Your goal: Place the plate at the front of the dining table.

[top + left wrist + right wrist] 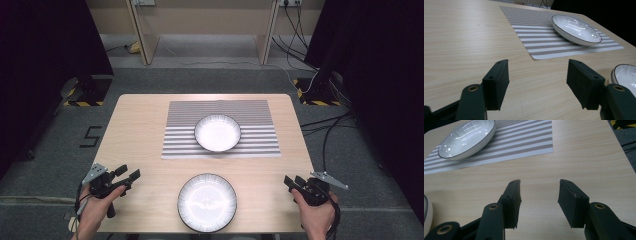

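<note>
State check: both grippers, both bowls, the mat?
Left gripper: open, empty, over bare table.
Right gripper: open, empty, over bare table.
White ribbed bowl with dark rim, far: upright, empty, on the mat.
White ribbed bowl with dark rim, near: upright, empty, on bare wood.
Grey striped placemat: flat.

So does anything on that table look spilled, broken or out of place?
Nothing stands out. One white bowl sits upright on the striped placemat, the other bowl on bare wood near the front edge. Both look empty and whole, and the placemat lies flat.

Glossy glazed bowls (207,202), a woven striped placemat (250,117), a matt pale wood-grain table (140,130).
</note>
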{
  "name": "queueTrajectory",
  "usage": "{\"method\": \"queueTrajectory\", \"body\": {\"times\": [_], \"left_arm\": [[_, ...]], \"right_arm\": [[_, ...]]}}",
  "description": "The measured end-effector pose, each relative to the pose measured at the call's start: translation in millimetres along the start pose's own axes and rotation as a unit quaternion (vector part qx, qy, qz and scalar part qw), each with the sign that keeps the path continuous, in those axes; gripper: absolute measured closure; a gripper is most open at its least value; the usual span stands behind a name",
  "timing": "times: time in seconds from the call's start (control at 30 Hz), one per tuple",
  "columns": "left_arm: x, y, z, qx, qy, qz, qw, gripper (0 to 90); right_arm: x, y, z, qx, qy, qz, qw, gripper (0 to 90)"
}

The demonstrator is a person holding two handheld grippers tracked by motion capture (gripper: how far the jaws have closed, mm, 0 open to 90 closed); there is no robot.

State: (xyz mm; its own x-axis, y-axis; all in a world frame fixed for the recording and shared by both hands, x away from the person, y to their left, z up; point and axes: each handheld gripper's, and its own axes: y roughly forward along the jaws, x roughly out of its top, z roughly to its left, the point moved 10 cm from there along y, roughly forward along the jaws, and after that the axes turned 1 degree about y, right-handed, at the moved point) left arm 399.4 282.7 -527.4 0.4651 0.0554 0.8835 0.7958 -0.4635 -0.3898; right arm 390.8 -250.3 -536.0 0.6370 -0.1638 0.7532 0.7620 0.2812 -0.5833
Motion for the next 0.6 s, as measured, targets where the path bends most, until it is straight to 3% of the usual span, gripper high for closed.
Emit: {"method": "queueTrajectory", "body": {"times": [0.33, 0.5, 0.6], "left_arm": [[-6.1, -5.6, 13.1, 0.015, -0.006, -0.003, 0.9999, 34.0], [-7.4, -6.4, 13.3, 0.008, -0.021, -0.01, 0.9997, 34.0], [-10.1, -5.3, 14.6, 0.013, -0.018, -0.008, 0.9997, 34.0]], "right_arm": [[-7.3, -1.8, -10.2, -0.006, 0.011, -0.007, 0.9999, 52.2], [-9.5, -1.4, -12.1, -0.007, 0.017, -0.011, 0.9998, 52.0], [-10.3, -0.2, -13.2, -0.008, 0.015, -0.013, 0.9998, 51.6]]}}
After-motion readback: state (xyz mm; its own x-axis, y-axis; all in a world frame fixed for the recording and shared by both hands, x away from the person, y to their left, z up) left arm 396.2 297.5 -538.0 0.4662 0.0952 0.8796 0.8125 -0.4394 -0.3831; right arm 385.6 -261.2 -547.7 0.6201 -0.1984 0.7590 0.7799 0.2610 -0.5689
